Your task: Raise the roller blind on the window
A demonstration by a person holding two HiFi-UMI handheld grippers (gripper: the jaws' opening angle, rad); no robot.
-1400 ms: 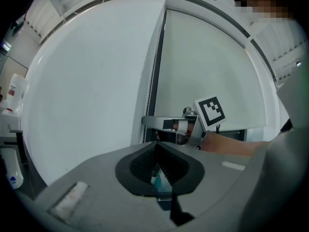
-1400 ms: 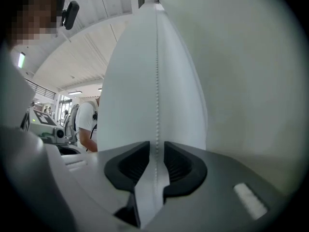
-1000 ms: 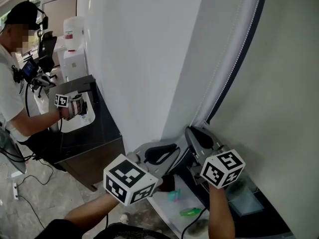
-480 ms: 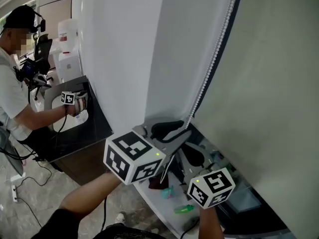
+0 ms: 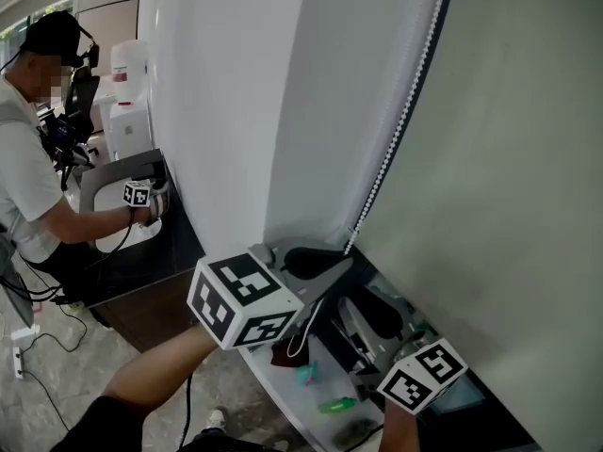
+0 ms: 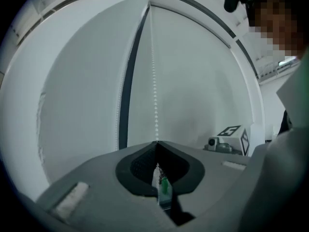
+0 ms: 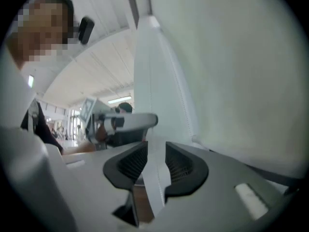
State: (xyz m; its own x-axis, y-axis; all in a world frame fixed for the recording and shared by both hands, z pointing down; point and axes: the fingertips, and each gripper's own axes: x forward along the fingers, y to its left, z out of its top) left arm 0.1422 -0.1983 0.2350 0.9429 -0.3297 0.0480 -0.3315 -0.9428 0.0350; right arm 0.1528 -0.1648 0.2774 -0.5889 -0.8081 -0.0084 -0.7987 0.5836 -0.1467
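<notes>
The pale grey roller blind [image 5: 490,158] hangs at the right, and its white bead chain [image 5: 405,111] runs down along its dark edge. My left gripper [image 5: 341,257] is at the chain's lower end. In the left gripper view the bead chain [image 6: 153,81] comes straight down into the left gripper [image 6: 155,143], whose jaws are closing and meet on it. My right gripper [image 5: 366,314] is lower, close under the left one; its jaws are opening. In the right gripper view the right gripper [image 7: 154,163] stands apart with no chain between its pads.
A white wall panel [image 5: 236,92] stands left of the blind. Below the grippers a white sill [image 5: 283,394] carries a green item [image 5: 334,405], a teal item [image 5: 306,377] and a dark red one [image 5: 283,354]. At the far left a person [image 5: 33,177] works at a dark counter [image 5: 141,262].
My left gripper rose to the chain's end and its jaws came together on it. My right gripper dropped lower, away from the chain, and its jaws parted.
</notes>
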